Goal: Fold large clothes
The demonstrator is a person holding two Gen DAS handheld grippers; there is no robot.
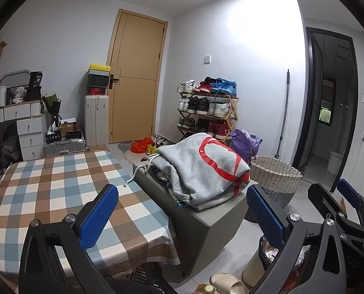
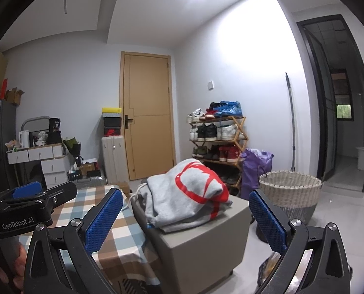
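Currently | my left gripper (image 1: 182,216) wide apart, empty | my right gripper (image 2: 185,220) likewise | grey hoodie (image 1: 201,169) folded atop grey ottoman (image 1: 206,230).

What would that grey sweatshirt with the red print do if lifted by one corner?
The grey sweatshirt with red print would probably flop and unfold, since it lies slumped in soft folds. Its thick fleece looks fairly heavy, and its white drawcord would likely dangle.

Both wrist views, forward, sharing hoodie (image 1: 201,169)
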